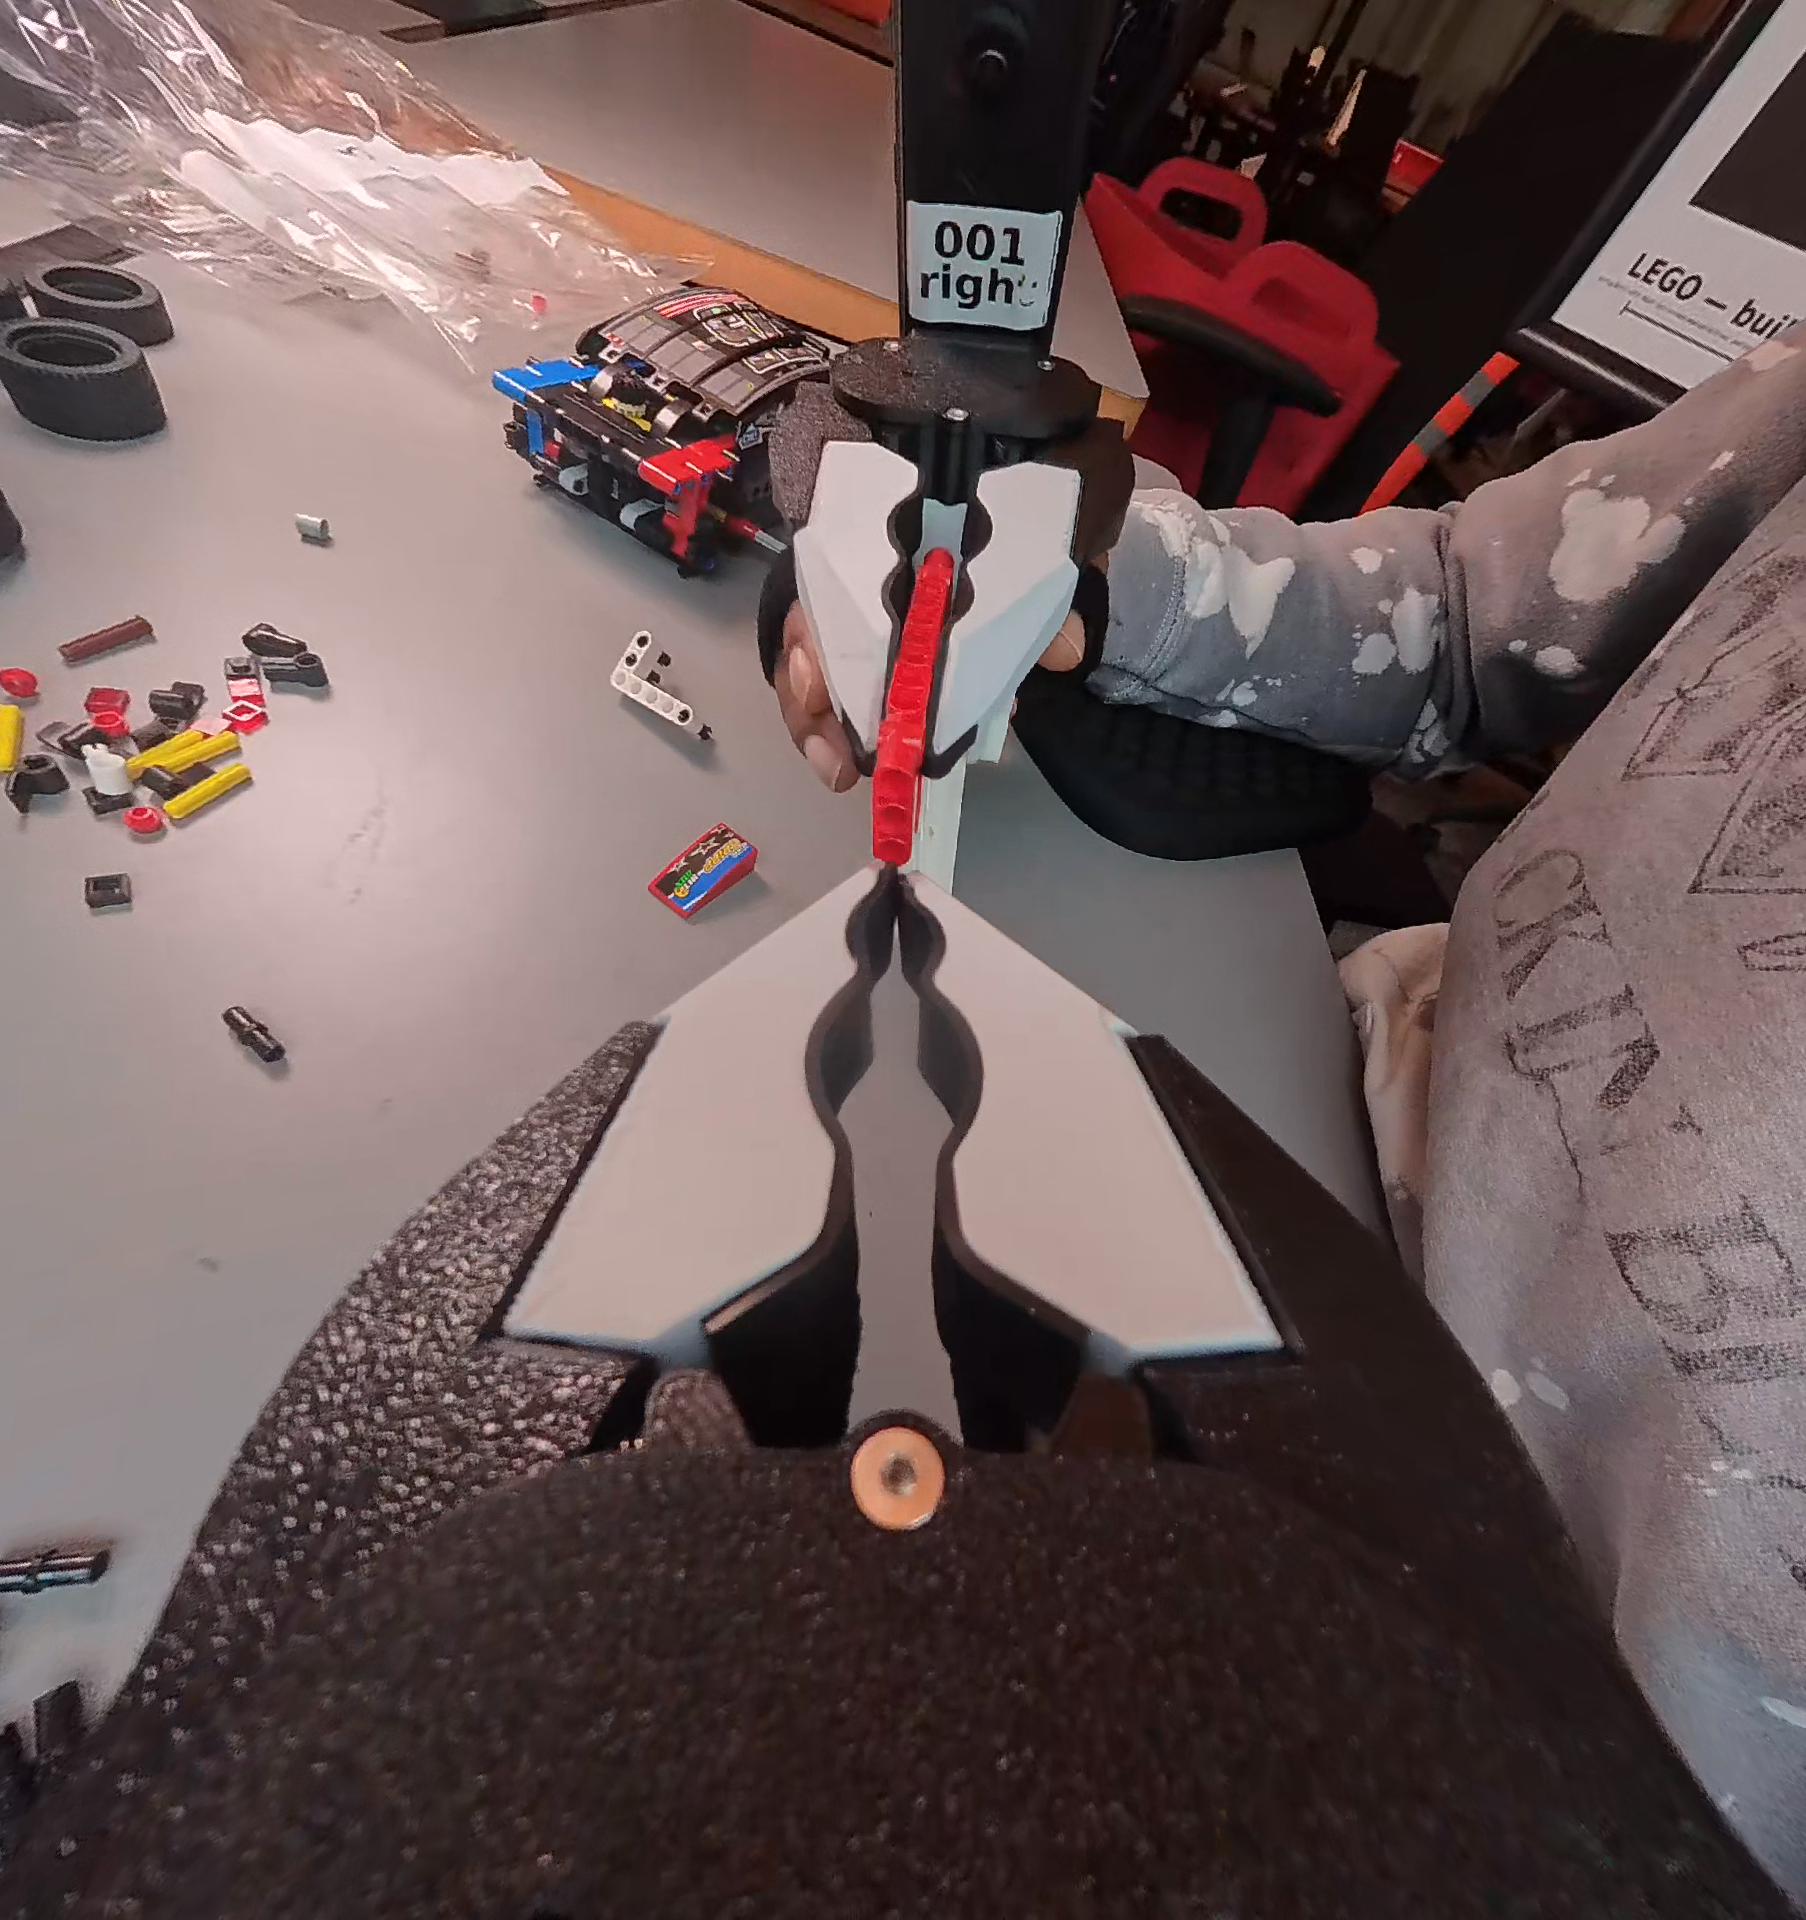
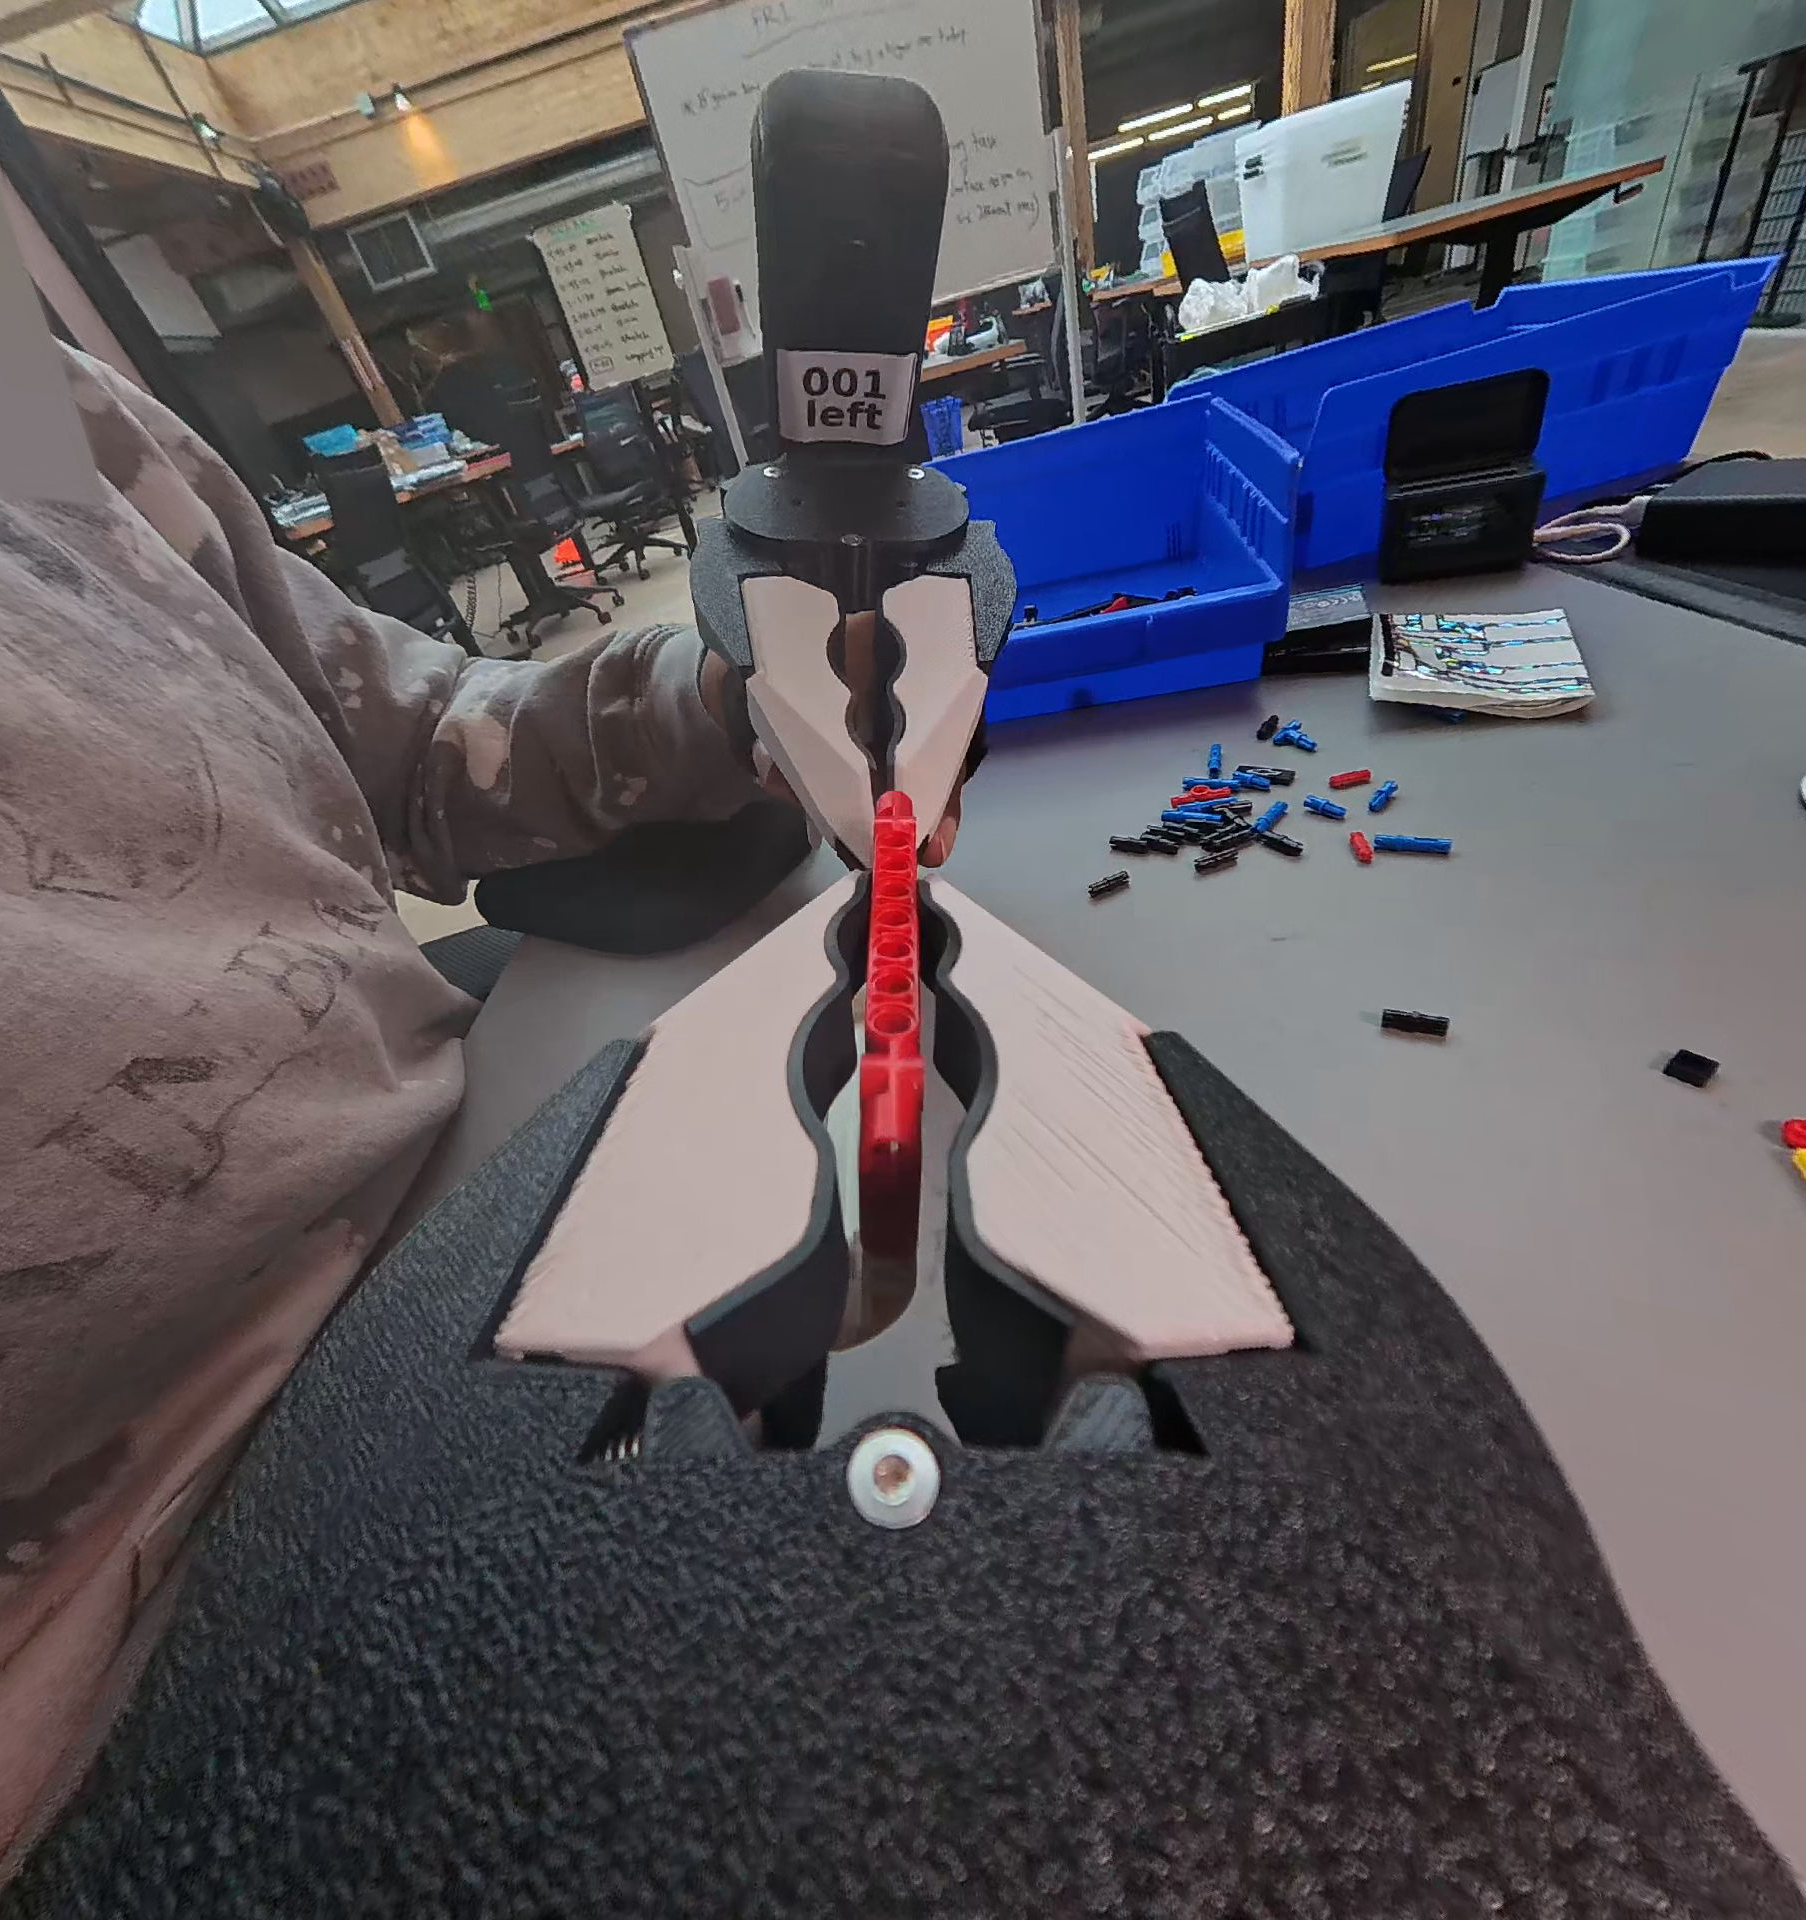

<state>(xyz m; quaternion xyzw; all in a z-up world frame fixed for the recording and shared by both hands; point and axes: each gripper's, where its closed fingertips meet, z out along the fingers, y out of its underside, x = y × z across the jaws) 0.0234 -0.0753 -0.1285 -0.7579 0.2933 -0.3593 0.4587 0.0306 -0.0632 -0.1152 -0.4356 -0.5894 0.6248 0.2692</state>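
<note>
My right gripper [image 2: 891, 883] is shut on a long red holed beam [image 2: 891, 997], which runs lengthwise between its pads and sticks out past the tips. The left wrist view shows the same grasp from the front, with the red beam [image 1: 909, 707] in the right gripper [image 1: 904, 748], held above the grey table [image 1: 411, 1039]. My left gripper [image 1: 891, 878] is shut, with nothing between its pads. Its tips meet the free end of the beam head-on. The left gripper also shows in the right wrist view [image 2: 883, 831], closed just behind the beam's far end.
A partly built black model car [image 1: 660, 405], tyres [image 1: 78, 364], loose small pieces [image 1: 130, 727], a printed sloped tile [image 1: 701, 857] and clear plastic bags [image 1: 307, 177] lie to the left. Blue bins [image 2: 1138, 582], a pile of pins [image 2: 1252, 810] and a booklet [image 2: 1481, 665] lie to the right. My left and right fingertips are right by each other. From either gripper's tips it is about 12 centimetres to the printed sloped tile [image 1: 701, 857].
</note>
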